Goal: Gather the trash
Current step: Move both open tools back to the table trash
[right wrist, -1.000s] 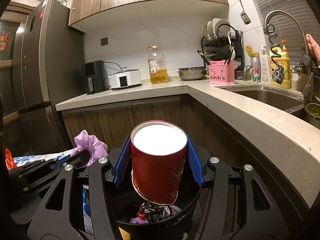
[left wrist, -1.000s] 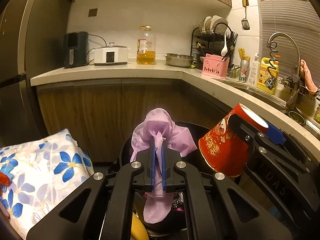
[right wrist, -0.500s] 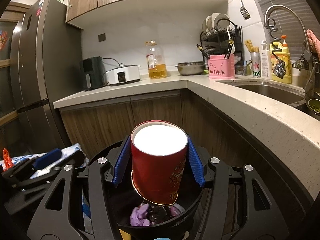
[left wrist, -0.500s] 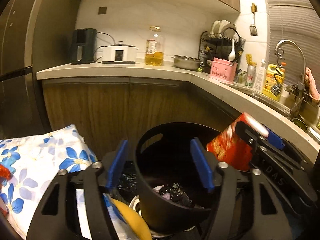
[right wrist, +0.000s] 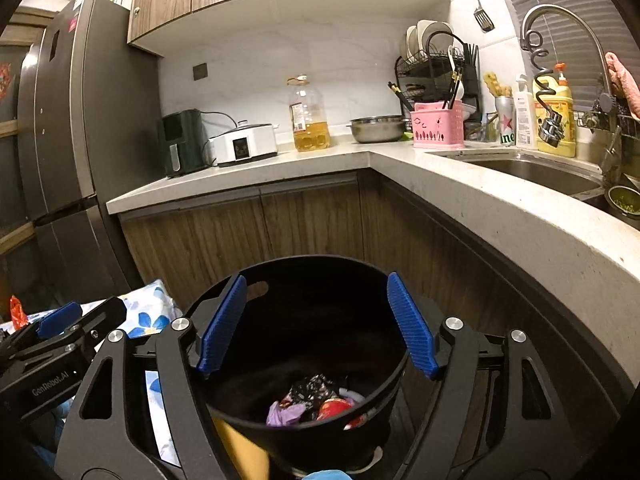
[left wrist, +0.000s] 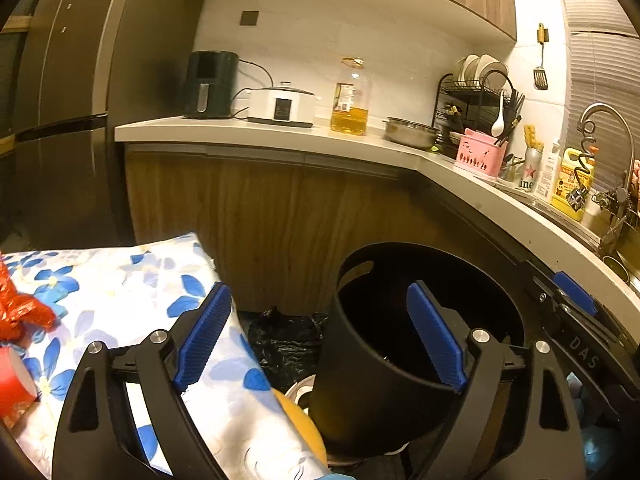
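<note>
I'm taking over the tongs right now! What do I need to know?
Left tongs: open, holding nothing, near the bin's left side.
Right tongs: open, holding nothing, right above the black bin.
In the bin: purple bag, red cup, and some dark wrapper.
Left to do: crumpled red wrapper and another red cup sit on the flowered cloth to the left. Probably grab those next with the left tongs.
</note>
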Tool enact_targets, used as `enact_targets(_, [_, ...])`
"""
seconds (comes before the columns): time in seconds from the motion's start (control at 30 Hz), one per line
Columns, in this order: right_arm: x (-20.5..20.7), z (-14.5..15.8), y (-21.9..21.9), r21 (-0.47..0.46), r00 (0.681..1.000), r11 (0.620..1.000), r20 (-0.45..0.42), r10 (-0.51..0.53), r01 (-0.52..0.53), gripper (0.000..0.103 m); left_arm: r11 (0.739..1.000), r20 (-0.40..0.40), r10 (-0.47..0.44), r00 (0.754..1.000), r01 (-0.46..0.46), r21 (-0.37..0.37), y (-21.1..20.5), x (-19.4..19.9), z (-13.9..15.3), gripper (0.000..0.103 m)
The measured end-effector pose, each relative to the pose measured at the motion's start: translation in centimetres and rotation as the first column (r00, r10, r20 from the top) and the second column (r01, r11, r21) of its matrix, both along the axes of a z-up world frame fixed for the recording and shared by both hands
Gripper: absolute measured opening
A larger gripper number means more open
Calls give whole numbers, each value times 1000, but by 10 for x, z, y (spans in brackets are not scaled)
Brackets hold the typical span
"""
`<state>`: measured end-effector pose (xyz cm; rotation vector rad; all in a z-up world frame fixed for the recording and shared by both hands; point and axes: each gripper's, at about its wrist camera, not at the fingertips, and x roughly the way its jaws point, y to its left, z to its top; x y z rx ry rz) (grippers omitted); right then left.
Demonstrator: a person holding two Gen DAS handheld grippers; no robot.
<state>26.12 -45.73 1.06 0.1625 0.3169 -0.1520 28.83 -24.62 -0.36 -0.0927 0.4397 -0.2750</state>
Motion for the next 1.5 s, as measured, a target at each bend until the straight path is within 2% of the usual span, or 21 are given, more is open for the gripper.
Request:
enact_targets(0.27, [-33, 6, 20, -12, 1000, 1000, 8, 10, -10, 84, 998, 14, 58, 998, -58, -4, 31, -29, 2, 91])
enact_targets(0.33, [-39, 7, 24, -8, 1000, 1000, 9, 5, -5, 84, 998, 15, 66, 998, -65, -13, 40, -37, 3, 95])
enact_targets(0.47, [-56, 11, 35, 4, 1000, 1000, 12, 5, -5, 84, 996, 22, 82, 996, -82, -19, 56, -56, 3, 95])
enact_targets(0.7, [-87, 13, 69, -37, 999, 999, 30, 23, -22, 84, 992, 50, 128, 990, -128, -10, 83, -90, 5, 97])
enact_targets(0.93, [-112, 11, 108, -38, 997, 997, 40, 71, -70, 84, 975, 59, 223, 973, -223, -8, 126, -122, 5, 97])
enact_targets(1.1, [-125, 2, 146, -36, 990, 990, 33, 137, -136, 84, 945, 67, 324, 944, -326, 19, 162, -146, -1, 97])
enact_targets(1.3, [-134, -11, 204, -48, 969, 968, 12, 246, -245, 84, 876, 69, 476, 877, -480, 44, 218, -171, -10, 97])
enact_targets(1.5, [-135, -23, 256, -64, 944, 942, 3, 331, -330, 84, 819, 67, 569, 819, -573, 46, 266, -188, -14, 97])
